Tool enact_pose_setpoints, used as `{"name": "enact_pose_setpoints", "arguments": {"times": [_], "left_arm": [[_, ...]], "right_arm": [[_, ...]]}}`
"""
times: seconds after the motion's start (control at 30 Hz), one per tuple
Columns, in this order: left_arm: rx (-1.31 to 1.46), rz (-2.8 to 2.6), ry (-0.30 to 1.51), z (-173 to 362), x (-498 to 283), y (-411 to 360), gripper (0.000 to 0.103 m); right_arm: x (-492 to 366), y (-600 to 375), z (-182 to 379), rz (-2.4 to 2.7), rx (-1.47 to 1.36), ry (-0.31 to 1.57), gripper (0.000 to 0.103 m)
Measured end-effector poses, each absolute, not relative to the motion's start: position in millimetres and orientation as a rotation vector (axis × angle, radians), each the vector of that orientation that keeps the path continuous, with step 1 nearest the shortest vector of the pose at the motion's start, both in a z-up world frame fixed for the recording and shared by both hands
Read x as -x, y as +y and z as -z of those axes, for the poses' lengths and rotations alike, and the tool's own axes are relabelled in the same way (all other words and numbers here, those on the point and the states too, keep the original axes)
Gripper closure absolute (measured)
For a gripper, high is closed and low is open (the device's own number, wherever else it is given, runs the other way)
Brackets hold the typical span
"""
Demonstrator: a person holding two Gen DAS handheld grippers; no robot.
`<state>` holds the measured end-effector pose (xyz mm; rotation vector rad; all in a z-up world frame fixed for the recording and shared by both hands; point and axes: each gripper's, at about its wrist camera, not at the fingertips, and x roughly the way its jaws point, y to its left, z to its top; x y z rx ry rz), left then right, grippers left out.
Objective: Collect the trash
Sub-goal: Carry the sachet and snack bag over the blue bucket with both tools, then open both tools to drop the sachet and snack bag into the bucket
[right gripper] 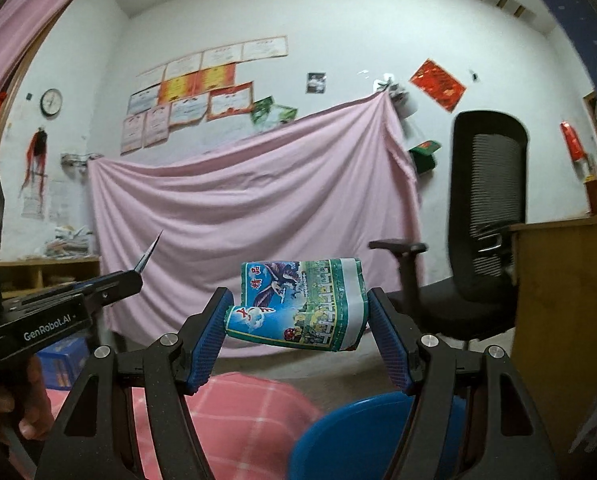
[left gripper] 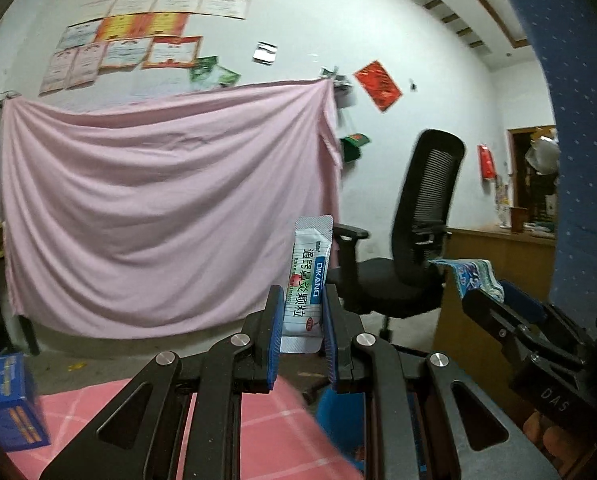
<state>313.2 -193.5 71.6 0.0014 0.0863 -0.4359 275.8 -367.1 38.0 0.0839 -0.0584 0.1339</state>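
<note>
At the far left, low down, a blue box (left gripper: 8, 400) sits beside the pink checked cloth (left gripper: 274, 432) that covers the surface below. Next, the left claw (left gripper: 301, 320) is clenched on a white sachet (left gripper: 307, 280), which stands upright between the blue pads, gripped along its lower part with the top poking free. Behind hangs a pink sheet (left gripper: 166, 208) on the wall. Further right, the right claw (right gripper: 298, 320) is clamped on a crumpled wrapper (right gripper: 298, 306), held sideways across its two ends. Below it lies a blue round thing (right gripper: 358, 432), possibly a bin or lid; I cannot tell which. A black office chair (right gripper: 486, 216) stands on the right.

Both pieces are up in the air. The sachet is thin and slick, so a loosened grip or a quick swing could let it slide out. The wrapper is soft and squashed; it may spring or buckle free. Letting go off-centre of the blue round thing would likely drop trash onto the cloth or floor.
</note>
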Motion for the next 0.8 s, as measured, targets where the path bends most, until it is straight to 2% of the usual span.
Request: {"name": "enact_pose_setpoints", "arguments": {"times": [0.43, 0.8], "left_arm": [[-0.069, 0.551, 0.142, -56, -327, -274, 0.087], [-0.086, 0.586, 0.327, -32, -356, -302, 0.087]], "right_arm": [[-276, -427, -19, -0.045, -0.157, 0.034, 0.036], [-296, -450, 7, -0.034, -0.222, 0.172, 0.036]]}}
